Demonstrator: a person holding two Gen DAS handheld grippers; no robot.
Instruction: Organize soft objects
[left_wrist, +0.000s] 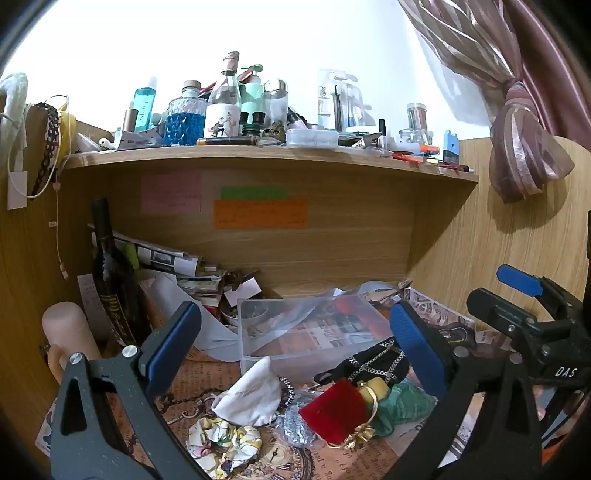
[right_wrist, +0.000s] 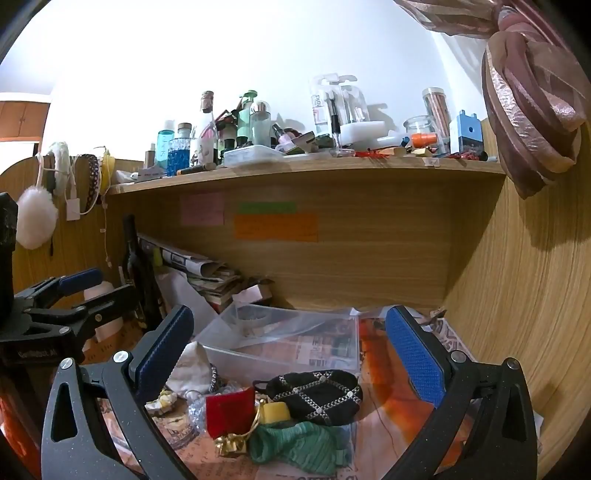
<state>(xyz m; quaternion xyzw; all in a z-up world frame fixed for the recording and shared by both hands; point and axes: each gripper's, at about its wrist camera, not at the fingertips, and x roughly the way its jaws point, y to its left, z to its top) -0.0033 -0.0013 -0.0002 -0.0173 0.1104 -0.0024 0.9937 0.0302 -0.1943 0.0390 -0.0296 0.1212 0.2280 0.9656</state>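
A pile of soft things lies on the patterned desk mat in front of a clear plastic box (left_wrist: 310, 332) (right_wrist: 288, 343). In it are a white cloth pouch (left_wrist: 251, 398) (right_wrist: 190, 369), a floral scrunchie (left_wrist: 221, 443), a red velvet pouch (left_wrist: 332, 410) (right_wrist: 229, 410), a green fabric piece (left_wrist: 402, 406) (right_wrist: 299, 443), a black studded pouch (left_wrist: 373, 362) (right_wrist: 317, 395) and a yellow block (right_wrist: 275, 411). My left gripper (left_wrist: 295, 347) is open above the pile and holds nothing. My right gripper (right_wrist: 291, 350) is open above the pile and holds nothing; it also shows in the left wrist view (left_wrist: 517, 295).
A dark wine bottle (left_wrist: 110, 280) and a stack of papers (left_wrist: 173, 262) stand at the back left. A wooden shelf (left_wrist: 266, 158) crowded with bottles runs overhead. A tied curtain (left_wrist: 524, 147) hangs at the right. Wooden walls close in both sides.
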